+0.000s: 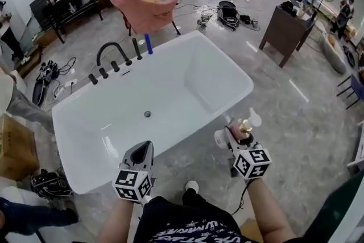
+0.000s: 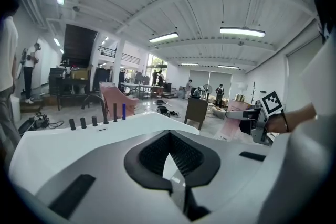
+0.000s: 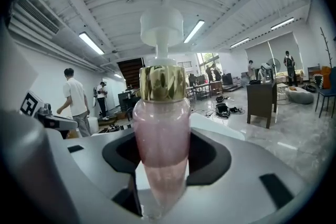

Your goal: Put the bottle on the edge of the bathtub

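Bottle (image 3: pixel 161 128) first: a pink pump bottle with a gold collar and a white pump head, clasped by the right gripper (image 1: pixel 233 142). The jaws press on the lower, narrowing part of its body. In the head view it sits off the near right corner of the white bathtub (image 1: pixel 193 128), over the floor and not yet above the rim. The left gripper (image 2: pixel 169 157) carries nothing; its jaw tips look drawn together over the near rim.

The likeliest trouble lies in the bottle's shape. The body tapers downward and looks smooth, so the grip sits low on a top-heavy thing. A quick swing or a knock against the tub wall could make it pivot or slide between the pads. The rim looks glossy and not very broad. Set down off-centre or let go while leaning, the bottle could topple into the basin or out onto the floor. The far side by the faucet (image 1: pixel 111 51) is more crowded.

Its long axis stands close to upright, crosswise to the jaws — pump head up, narrow base down. Which way the spout faces I cannot tell.
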